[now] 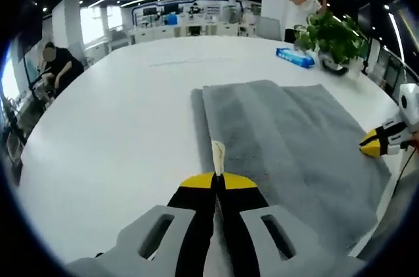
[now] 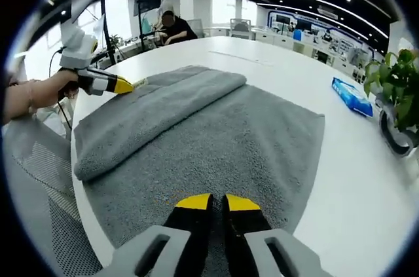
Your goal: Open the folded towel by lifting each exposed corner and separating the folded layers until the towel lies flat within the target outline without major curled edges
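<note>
On the white round table lies the grey towel, partly unfolded: one long part is still folded over along the side near the left gripper, and the rest is spread flat toward the table edge.

From the left gripper view, the left gripper's jaws are pressed together on a small pale tag at the towel's edge; the right gripper comes in from the right, low over the towel's far side.

From the right gripper view, a hand holds the left gripper at the folded part's corner. The right gripper's own jaws are nearly closed with a thin gap, just above the towel; I cannot tell if they pinch the cloth.

Beyond the towel stand a potted plant and a blue packet. The pot is cut off by the picture edge in the right gripper view. No target outline can be made out.
</note>
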